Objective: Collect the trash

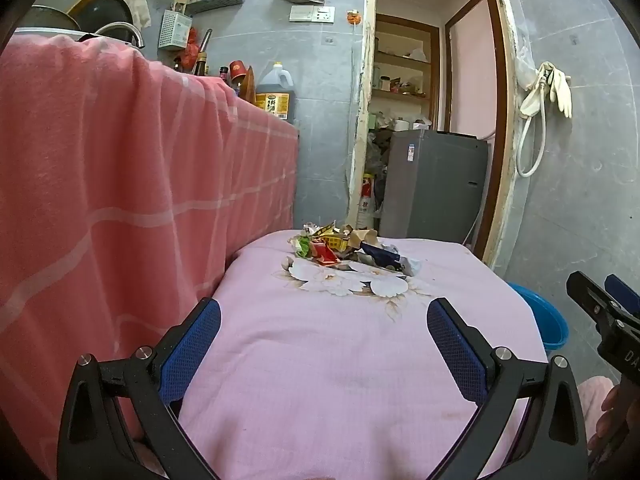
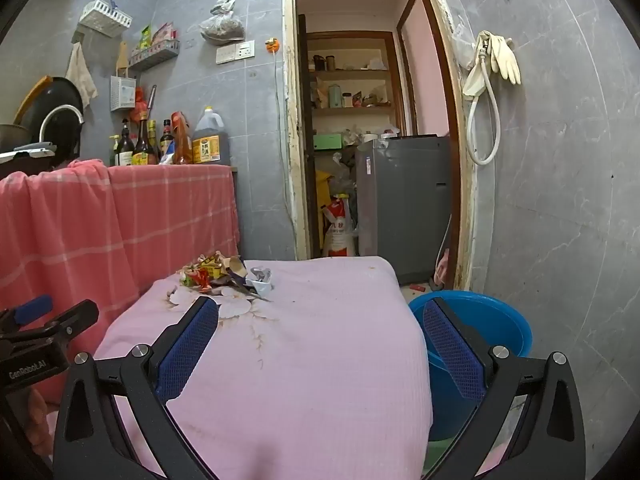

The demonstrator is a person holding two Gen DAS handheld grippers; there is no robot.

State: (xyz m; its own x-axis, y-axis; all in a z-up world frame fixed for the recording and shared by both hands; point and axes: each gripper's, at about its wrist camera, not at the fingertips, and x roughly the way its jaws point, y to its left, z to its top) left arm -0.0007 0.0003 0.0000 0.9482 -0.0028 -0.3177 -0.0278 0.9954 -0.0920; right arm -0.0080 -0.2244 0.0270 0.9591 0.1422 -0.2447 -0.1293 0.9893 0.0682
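A heap of crumpled wrappers and paper scraps, the trash pile (image 1: 348, 249) (image 2: 226, 274), lies at the far end of a table under a pink flowered cloth (image 1: 340, 360) (image 2: 300, 352). My left gripper (image 1: 324, 314) hovers open over the near part of the cloth, well short of the pile, nothing between its blue pads. To the right of it my right gripper (image 2: 320, 314) also stands open and empty, with its right finger over the blue basin. Each gripper shows at the edge of the other's view.
A blue plastic basin (image 1: 544, 316) (image 2: 480, 324) sits on the floor right of the table. A counter draped in red checked cloth (image 1: 120, 184) (image 2: 120, 216) rises on the left, with bottles on top. Beyond is a doorway with a grey appliance (image 2: 404, 200).
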